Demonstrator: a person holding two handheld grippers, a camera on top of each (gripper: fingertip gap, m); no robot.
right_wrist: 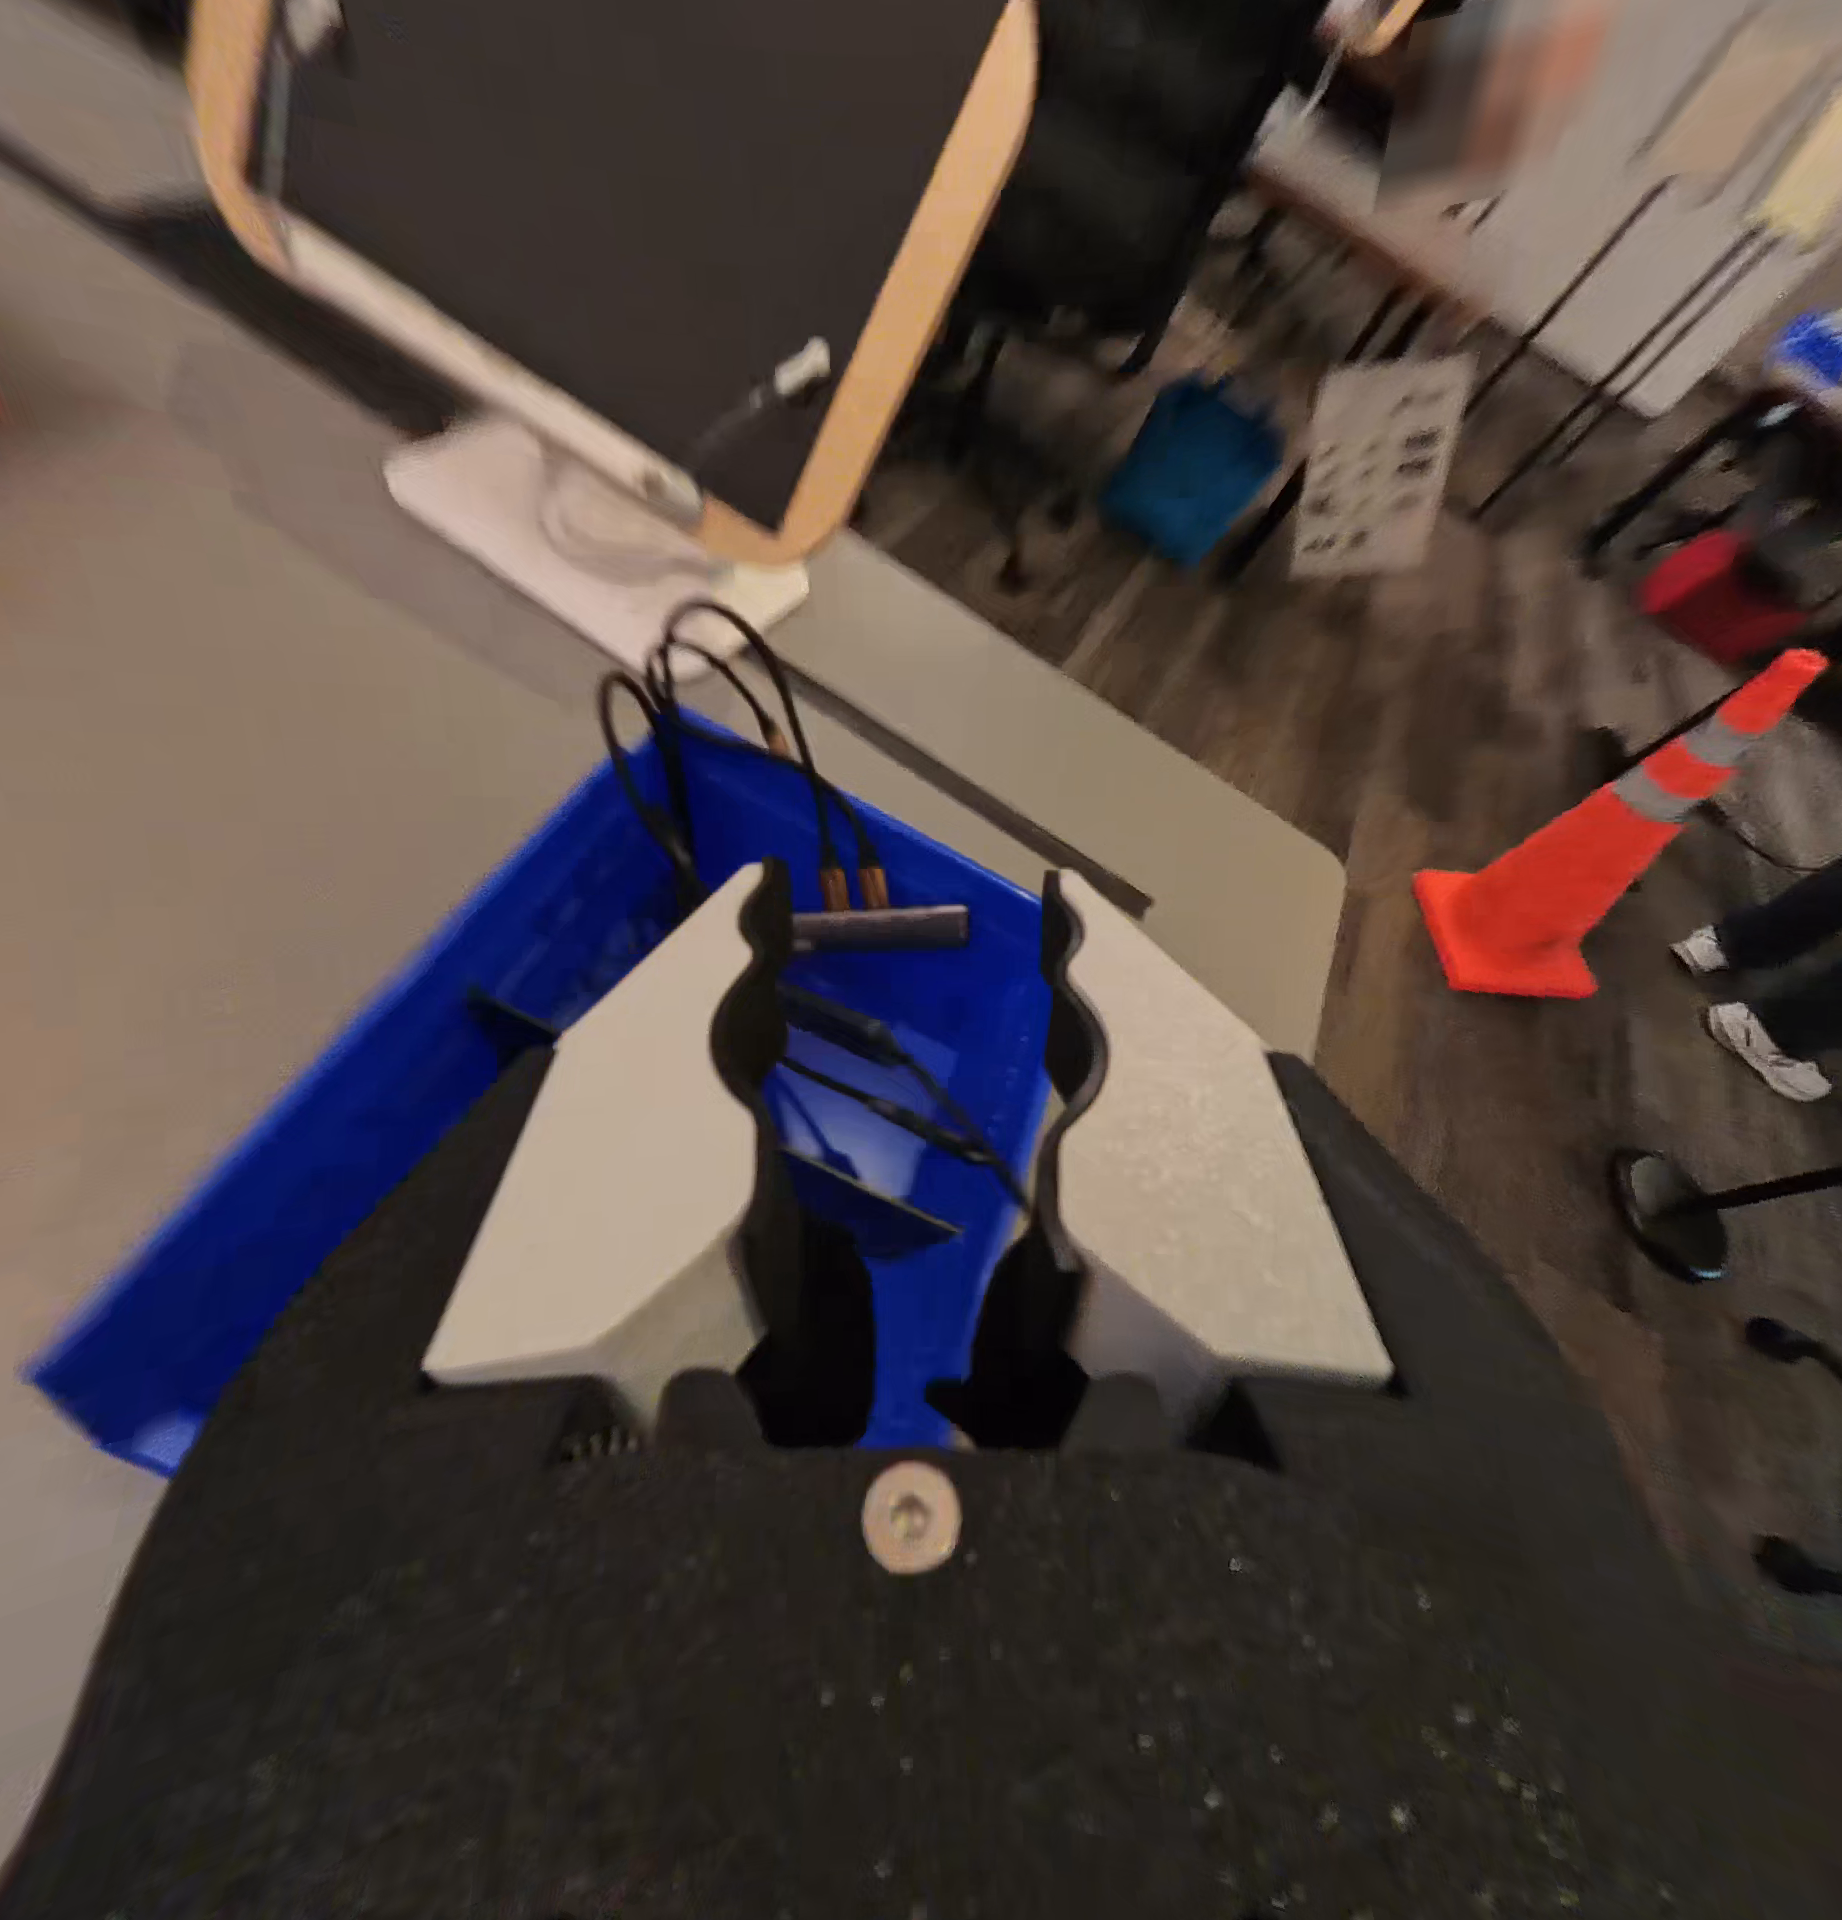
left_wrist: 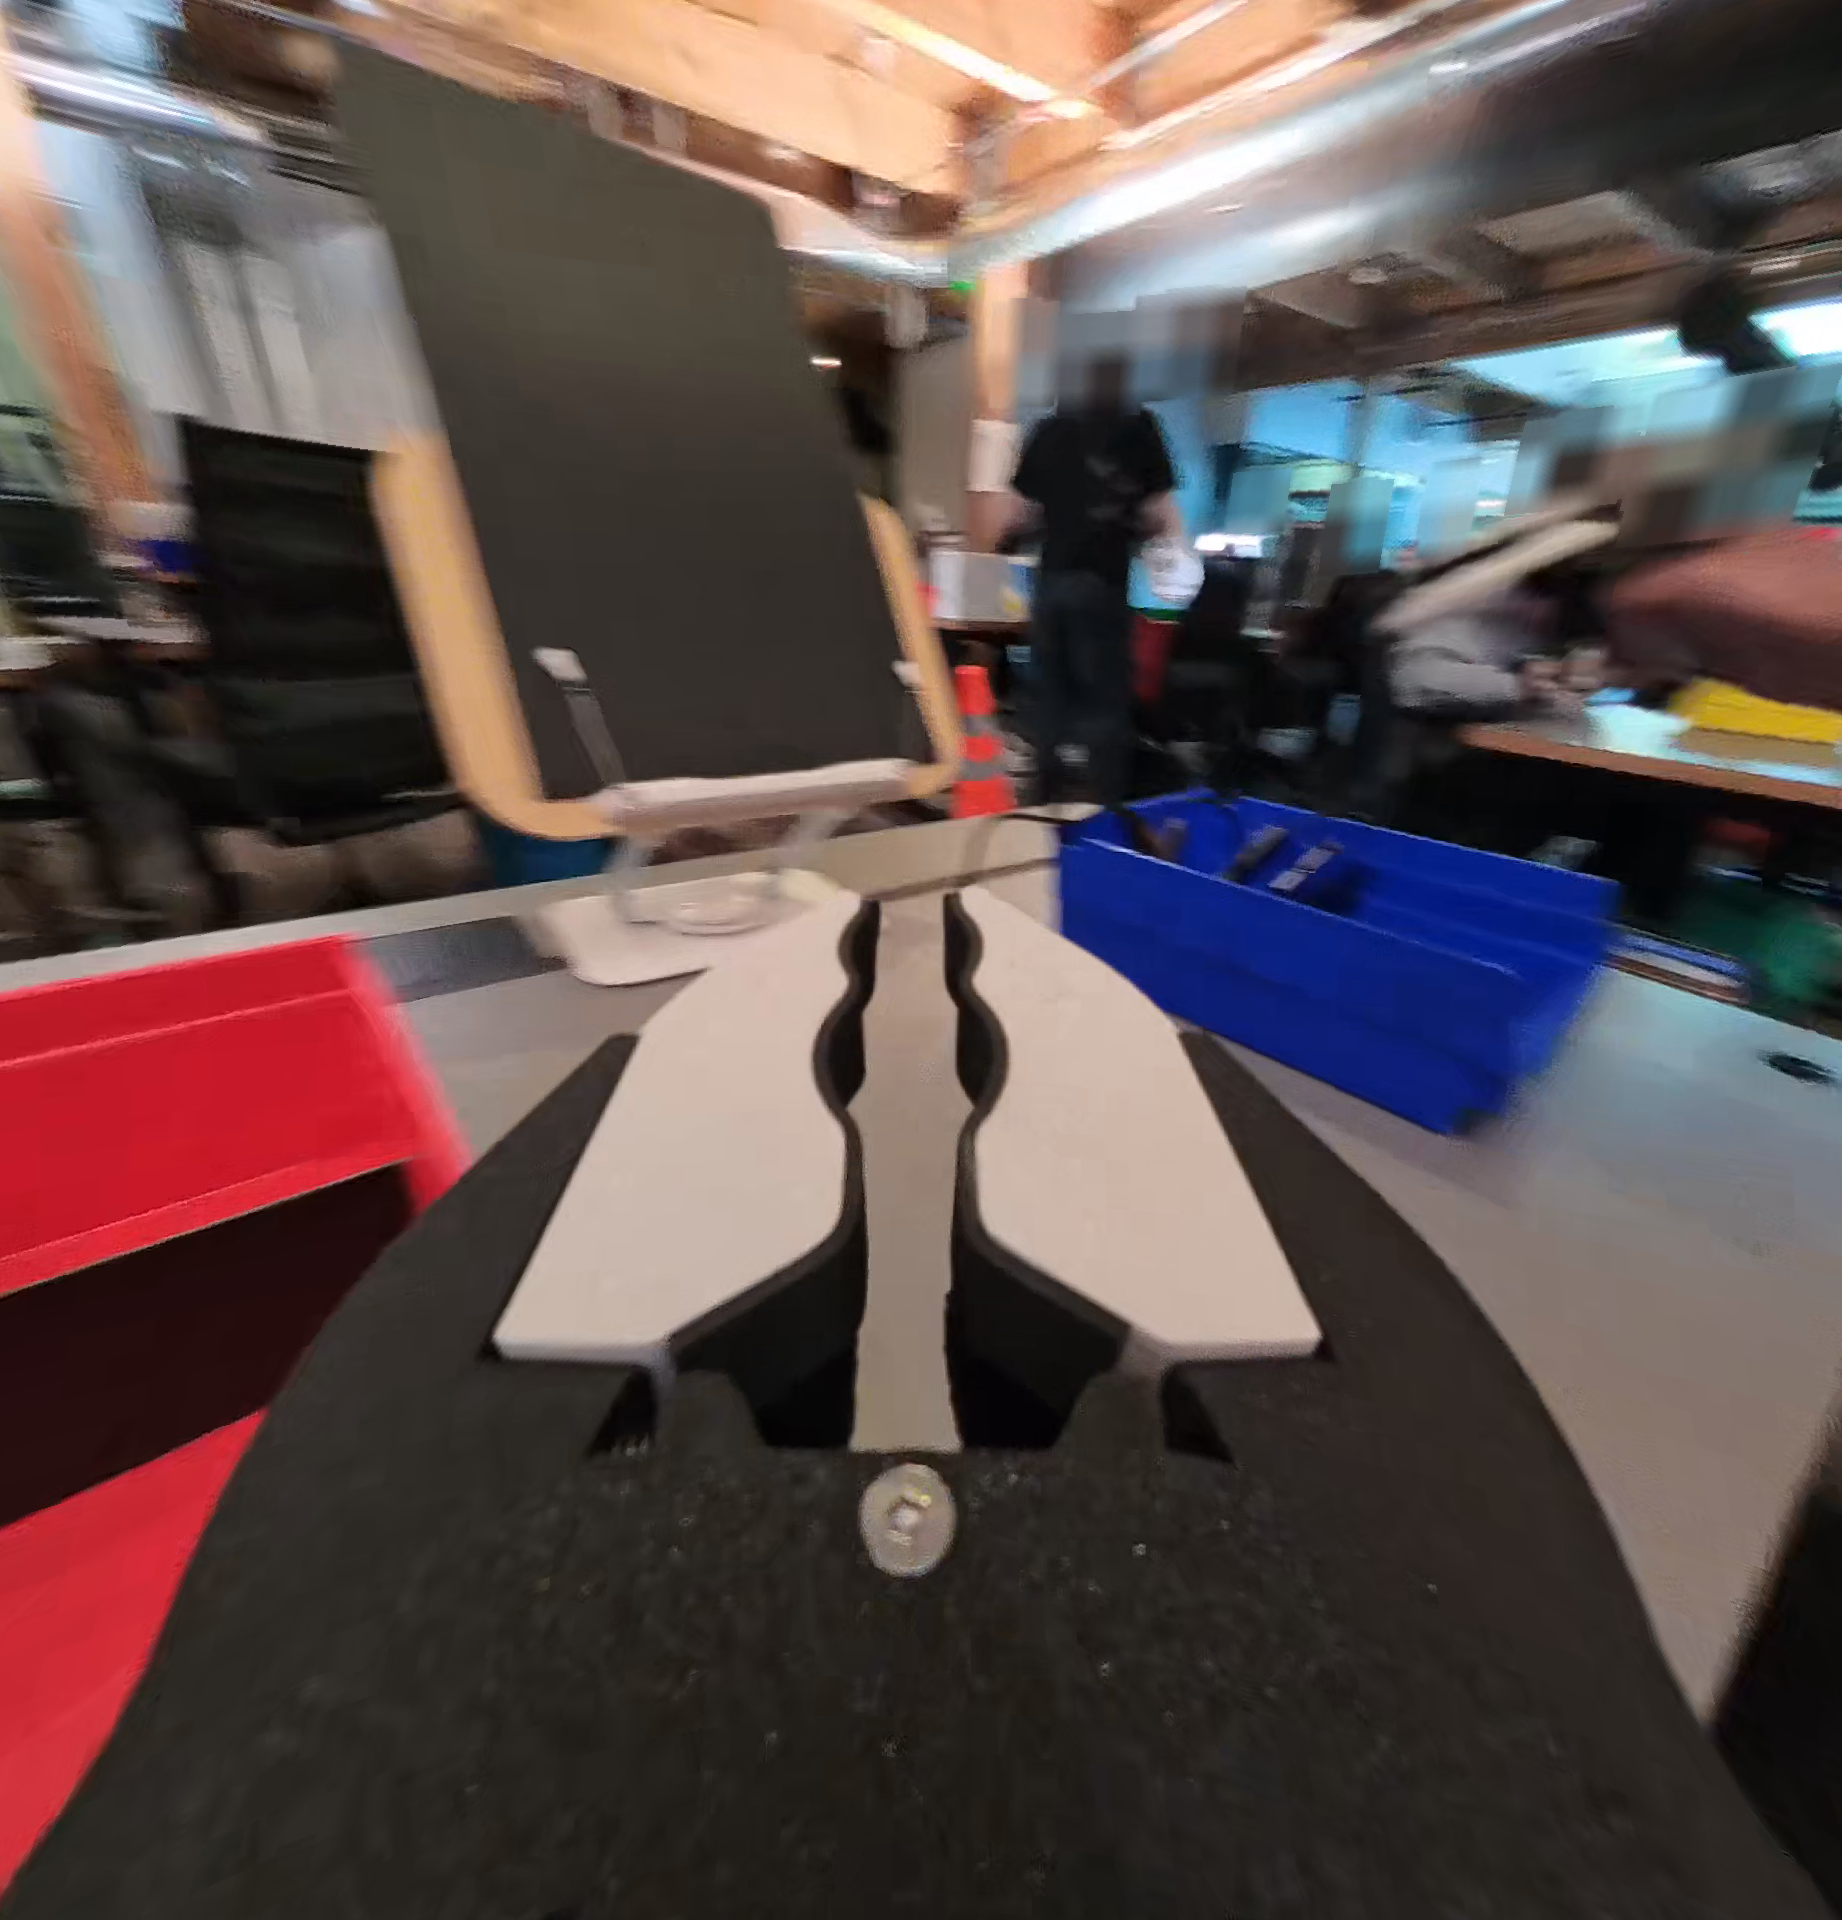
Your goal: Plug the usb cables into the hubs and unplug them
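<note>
A blue bin [right_wrist: 397, 1101] stands on the grey table [right_wrist: 221, 831]. In it lies a grey bar-shaped hub [right_wrist: 896, 928] with two copper-coloured plugs [right_wrist: 852, 885] on black cables [right_wrist: 730, 665] pushed into its far side. More black cables [right_wrist: 896, 1101] lie below it in the bin. My right gripper [right_wrist: 909, 894] is open and empty, hovering over the bin with the hub just past its fingertips. My left gripper [left_wrist: 912, 914] is empty, its jaws a narrow gap apart, above the table. The blue bin [left_wrist: 1312, 966] with dark hubs [left_wrist: 1301, 868] lies to its right.
A red bin [left_wrist: 169, 1091] stands close on the left. A dark wood-framed panel [left_wrist: 626, 468] on a clear stand with a white base [left_wrist: 636, 935] stands at the table's far edge. An orange cone [right_wrist: 1582, 852], chairs and people are on the floor beyond. Tip to tip, the grippers are about 45 cm apart.
</note>
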